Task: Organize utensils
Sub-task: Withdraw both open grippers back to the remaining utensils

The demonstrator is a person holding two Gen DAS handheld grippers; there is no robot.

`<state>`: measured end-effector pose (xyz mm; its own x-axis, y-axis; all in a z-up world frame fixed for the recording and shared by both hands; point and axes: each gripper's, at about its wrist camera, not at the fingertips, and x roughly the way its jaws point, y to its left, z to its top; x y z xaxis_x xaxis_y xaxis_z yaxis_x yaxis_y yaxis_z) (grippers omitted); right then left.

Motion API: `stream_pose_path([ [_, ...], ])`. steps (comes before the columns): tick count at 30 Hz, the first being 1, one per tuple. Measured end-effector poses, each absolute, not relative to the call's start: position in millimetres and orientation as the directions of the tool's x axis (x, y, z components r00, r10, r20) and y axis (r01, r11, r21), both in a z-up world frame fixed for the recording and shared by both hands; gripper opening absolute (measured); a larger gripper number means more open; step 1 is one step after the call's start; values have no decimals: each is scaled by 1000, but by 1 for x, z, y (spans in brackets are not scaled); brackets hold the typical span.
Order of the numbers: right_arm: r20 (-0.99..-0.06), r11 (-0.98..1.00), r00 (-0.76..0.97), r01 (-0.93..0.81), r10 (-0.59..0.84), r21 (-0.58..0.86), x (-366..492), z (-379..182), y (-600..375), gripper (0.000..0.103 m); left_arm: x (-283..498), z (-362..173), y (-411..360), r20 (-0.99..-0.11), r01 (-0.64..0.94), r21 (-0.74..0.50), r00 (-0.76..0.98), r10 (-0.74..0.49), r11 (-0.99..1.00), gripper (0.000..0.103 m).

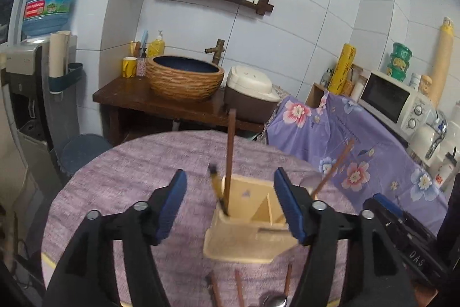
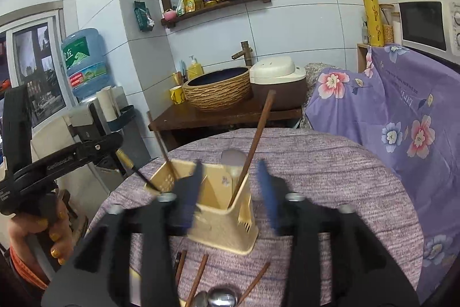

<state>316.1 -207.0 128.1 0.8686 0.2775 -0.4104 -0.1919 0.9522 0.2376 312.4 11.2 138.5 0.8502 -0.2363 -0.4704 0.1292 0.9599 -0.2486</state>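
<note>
Down front, slim brown wooden chopsticks (image 2: pixel 198 276) lie on the round bench's (image 1: pixel 120 180) nubby purple cloth. Left gripper (image 1: pixel 230 203) and right gripper (image 2: pixel 230 192): fingers apart, empty, flanking the boxy cream plastic utensil holder (image 1: pixel 247 235), mid-bench.

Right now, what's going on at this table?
A person is sorting utensils into a beige holder on the purple-clothed table, with a gripper in each hand. The left gripper and right gripper both stand open with nothing between the pads. A few chopsticks already stand in the holder. More chopsticks and what look like spoons lie in front of it.
</note>
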Motion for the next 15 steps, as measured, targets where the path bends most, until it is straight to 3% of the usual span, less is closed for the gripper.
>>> stream_pose_path([
  [9, -594, 973, 771, -183, 232, 144, 271, 45, -185, 48, 246, 50, 20, -618, 71, -141, 773, -143, 988, 67],
  [11, -618, 967, 744, -193, 255, 167, 262, 28, -181, 48, 236, 29, 20, -656, 67, -136, 741, -141, 988, 65],
  [15, -647, 960, 710, -232, 279, 160, 245, 2, -167, 48, 222, -6, 22, -716, 53, -140, 684, -138, 989, 49],
])
